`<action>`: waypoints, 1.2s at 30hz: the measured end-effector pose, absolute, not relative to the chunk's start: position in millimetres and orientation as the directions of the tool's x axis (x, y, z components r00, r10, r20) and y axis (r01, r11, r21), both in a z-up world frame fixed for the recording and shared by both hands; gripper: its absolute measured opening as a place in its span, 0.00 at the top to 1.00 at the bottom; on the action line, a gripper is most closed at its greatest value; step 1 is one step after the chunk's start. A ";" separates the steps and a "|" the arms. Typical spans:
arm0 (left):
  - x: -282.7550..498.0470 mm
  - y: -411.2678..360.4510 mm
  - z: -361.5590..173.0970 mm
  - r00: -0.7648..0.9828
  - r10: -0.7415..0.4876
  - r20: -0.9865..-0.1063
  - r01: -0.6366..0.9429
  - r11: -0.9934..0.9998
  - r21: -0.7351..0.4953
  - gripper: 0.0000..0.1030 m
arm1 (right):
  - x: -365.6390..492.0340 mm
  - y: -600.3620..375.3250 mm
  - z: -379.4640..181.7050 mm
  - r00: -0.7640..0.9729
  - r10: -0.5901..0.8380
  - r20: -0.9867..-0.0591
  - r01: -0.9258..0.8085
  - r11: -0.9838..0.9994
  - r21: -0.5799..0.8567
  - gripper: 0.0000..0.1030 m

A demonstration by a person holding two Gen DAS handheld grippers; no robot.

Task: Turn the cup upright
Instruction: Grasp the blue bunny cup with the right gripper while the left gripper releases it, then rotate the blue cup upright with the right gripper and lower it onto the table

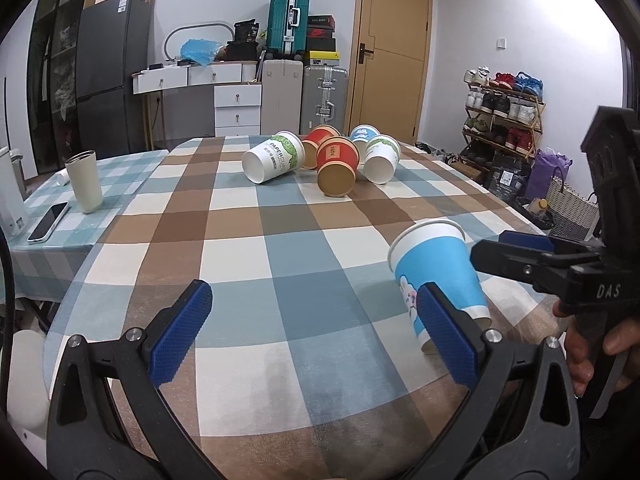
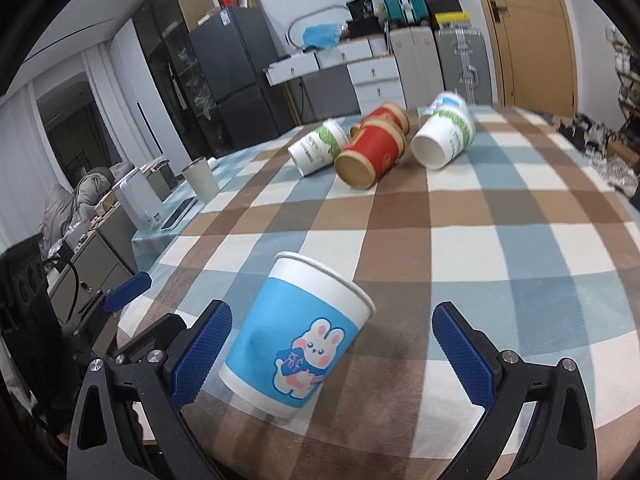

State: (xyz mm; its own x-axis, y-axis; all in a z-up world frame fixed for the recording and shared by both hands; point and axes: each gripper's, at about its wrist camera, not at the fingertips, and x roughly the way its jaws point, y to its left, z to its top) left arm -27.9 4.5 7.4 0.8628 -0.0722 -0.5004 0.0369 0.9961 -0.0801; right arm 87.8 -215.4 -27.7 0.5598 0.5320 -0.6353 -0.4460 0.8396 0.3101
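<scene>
A blue paper cup [image 2: 298, 332] with a white rolled rim and a cartoon rabbit printed on its side stands mouth-up near the front edge of a table, leaning a little to one side. It sits between the two blue ribbed pads of the right gripper [image 2: 332, 356], whose jaws are spread wide: the left pad lies just beside the cup wall, and whether it touches cannot be told, while the right pad is well apart from it. The left gripper [image 1: 316, 336] hovers close by with its jaws also apart, one textured pad overlapping the cup's lower side in the left wrist view (contact there cannot be told either). Both tools are black plastic frames with silver rivets. The table wears a soft checked cloth [image 1: 280, 216] in brown, blue and cream squares. At its far end five more paper cups [image 1: 320, 156] lie on their sides in a loose cluster: two red with tan bands, two white with green print, one white and blue. On an adjoining table to the left stand a pale tumbler [image 1: 85, 181] and a flat phone [image 1: 48, 222]. Behind are a dark fridge [image 1: 110, 68], white drawers [image 1: 236, 96], stacked suitcases [image 1: 298, 60], a wooden door [image 1: 390, 52] and a shoe rack [image 1: 504, 112].
</scene>
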 end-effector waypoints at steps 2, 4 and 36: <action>-28.3 6.8 7.0 0.864 -0.068 -0.500 0.032 0.996 -0.080 0.01 | 95.7 -212.1 -29.7 0.519 0.549 -0.655 -0.432 0.830 0.354 0.00; -28.0 8.2 6.8 0.863 -0.068 -0.500 0.031 0.996 -0.082 0.01 | 101.3 -210.3 -32.1 0.489 0.559 -0.669 -0.420 0.823 0.382 0.01; -21.5 5.8 -2.8 0.853 -0.063 -0.519 0.024 0.996 -0.081 0.01 | 104.4 -202.8 -19.0 0.746 0.459 -0.483 -0.431 0.885 0.176 0.28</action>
